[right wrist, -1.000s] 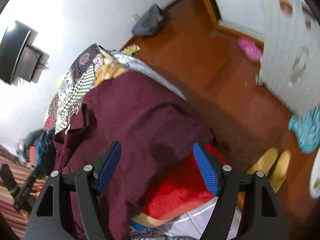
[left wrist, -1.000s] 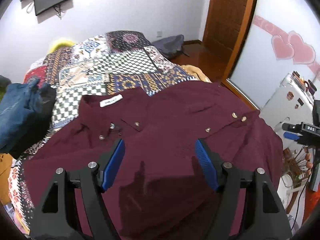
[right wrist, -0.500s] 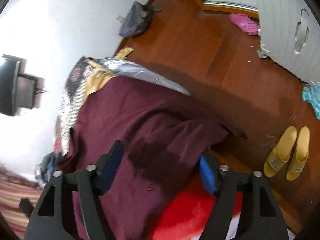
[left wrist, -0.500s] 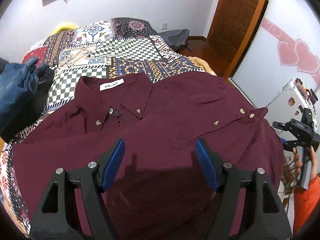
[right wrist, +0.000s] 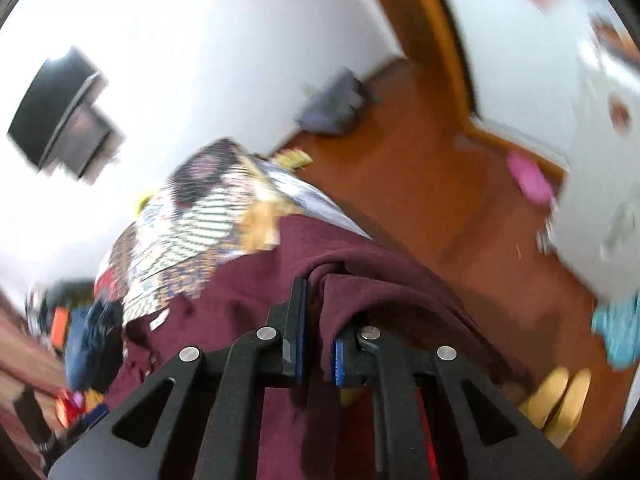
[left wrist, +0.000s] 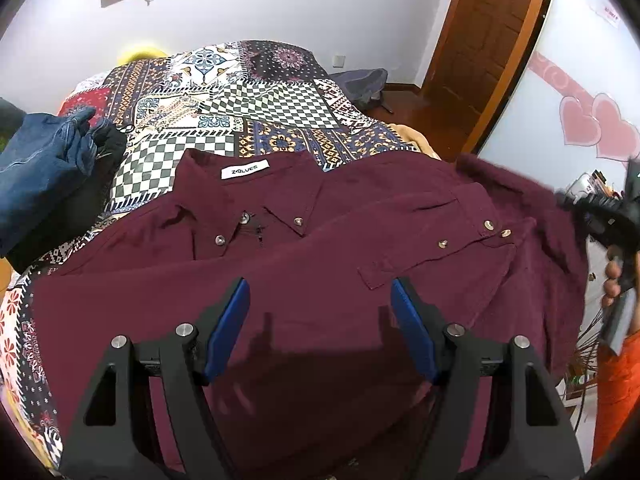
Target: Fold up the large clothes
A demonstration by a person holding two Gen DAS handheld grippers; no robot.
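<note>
A dark red button-up shirt (left wrist: 304, 280) lies front up on the patterned bedspread (left wrist: 256, 96), collar and white label toward the far side. My left gripper (left wrist: 320, 312) hovers open over the shirt's chest, blue pads apart, empty. My right gripper (right wrist: 318, 312) is shut on a fold of the shirt's edge (right wrist: 352, 280) at the bed's right side and lifts it; this view is blurred. In the left wrist view the right gripper (left wrist: 600, 216) shows at the far right, with the lifted cloth (left wrist: 520, 184) beside it.
Blue jeans (left wrist: 44, 160) lie on the bed's left side. A wooden door (left wrist: 488, 40) and a dark bag (left wrist: 364, 80) on the floor are beyond the bed. Yellow slippers (right wrist: 560, 400), a pink shoe (right wrist: 532, 180) and a red cloth (right wrist: 424, 420) are near the bed's right edge.
My right gripper has closed on the shirt's right edge and swung it upward. My left gripper has stayed open and has risen slightly over the shirt.
</note>
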